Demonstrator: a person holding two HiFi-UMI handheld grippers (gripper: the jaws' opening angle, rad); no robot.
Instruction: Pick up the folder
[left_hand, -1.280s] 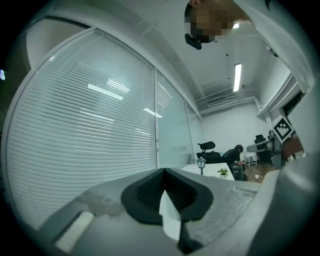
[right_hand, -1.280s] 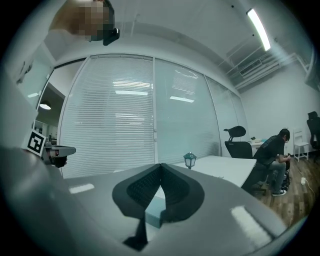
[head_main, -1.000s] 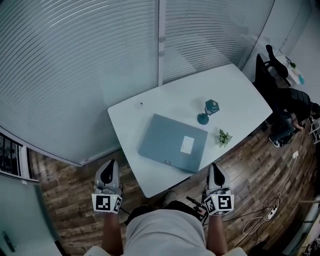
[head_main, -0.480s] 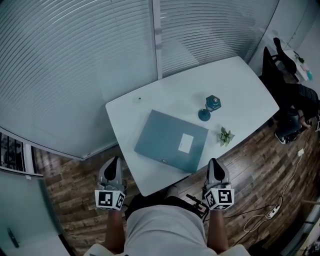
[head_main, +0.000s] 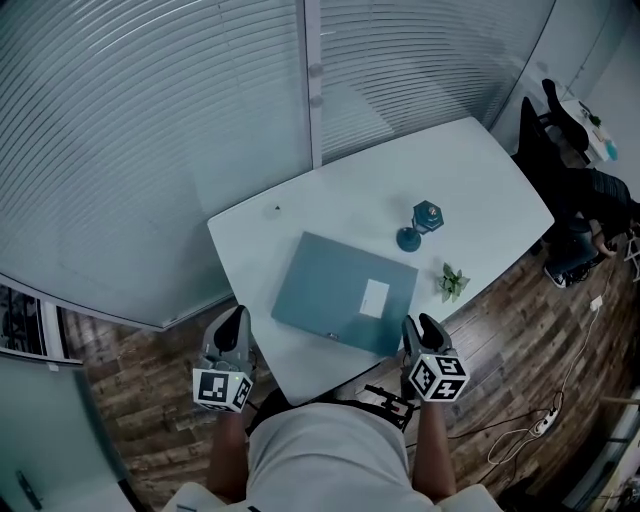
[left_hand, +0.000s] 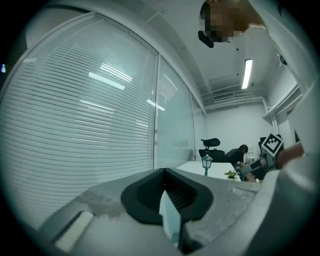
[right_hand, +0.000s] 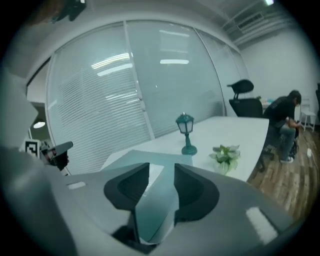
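Progress: nothing lifted yet. Your flat grey-blue rectangular folder (head_main: 335, 290) lies closed on the white table (head_main: 470, 170), near its front edge, and neither gripper touches it. The reach, the grasp and the lift are, by my reading, all left to do.

Count, left to right:
- One left gripper (head_main: 233, 322), jaws clenched together on nothing, beside the table's near left corner.
- One folder, bearing one white label (head_main: 375, 296).
- One right gripper (head_main: 418, 326), jaws opening with nothing pressed between them, and the folder just ahead.
- One small teal lantern ornament (head_main: 424, 218).
- One small green plant sprig (head_main: 450, 281).
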